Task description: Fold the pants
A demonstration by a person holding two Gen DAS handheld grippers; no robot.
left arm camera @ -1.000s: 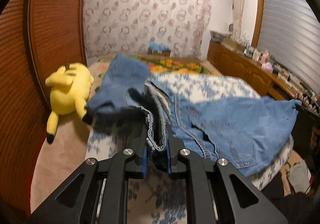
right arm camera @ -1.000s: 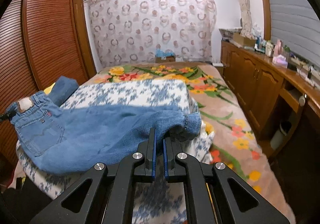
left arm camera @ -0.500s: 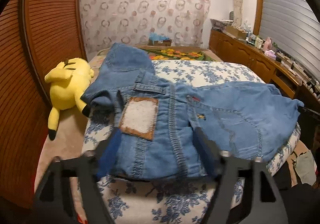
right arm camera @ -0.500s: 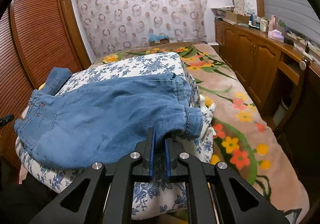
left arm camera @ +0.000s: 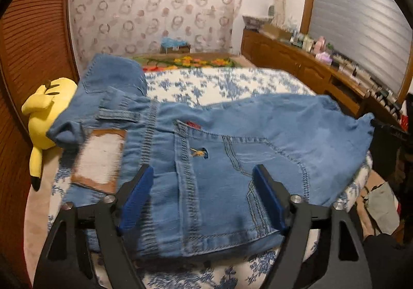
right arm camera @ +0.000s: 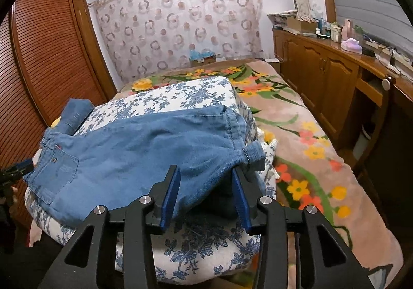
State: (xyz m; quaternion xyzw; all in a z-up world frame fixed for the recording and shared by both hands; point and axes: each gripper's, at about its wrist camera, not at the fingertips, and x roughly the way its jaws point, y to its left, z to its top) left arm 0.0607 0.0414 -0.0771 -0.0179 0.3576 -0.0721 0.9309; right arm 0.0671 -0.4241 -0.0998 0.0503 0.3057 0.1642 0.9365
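Blue jeans (left arm camera: 258, 134) lie spread on a blue-and-white floral cushion (left arm camera: 219, 85), waistband and leather patch near the left wrist camera and one leg running off to the right. My left gripper (left arm camera: 202, 170) hovers over the back-pocket area. Its jaws are opening wide, and denim lies below and between them without the pads pressing on it. In the right wrist view the jeans (right arm camera: 142, 149) stretch leftward from the leg hem (right arm camera: 251, 156). My right gripper (right arm camera: 205, 171) is at that hem end. Its jaws are opening, and slack cloth sits between the pads.
A yellow plush toy (left arm camera: 44, 113) lies left of the cushion, against a louvred wooden wardrobe (right arm camera: 46, 56). A flowered blanket (right arm camera: 309, 154) covers the bed to the right. Wooden cabinets (right arm camera: 322, 69) with bottles and boxes on top run along the right wall.
The left gripper let go of the bunched waistband, opened wide and moved over the jeans, which now lie flat. The right gripper went from shut on the leg hem to open.
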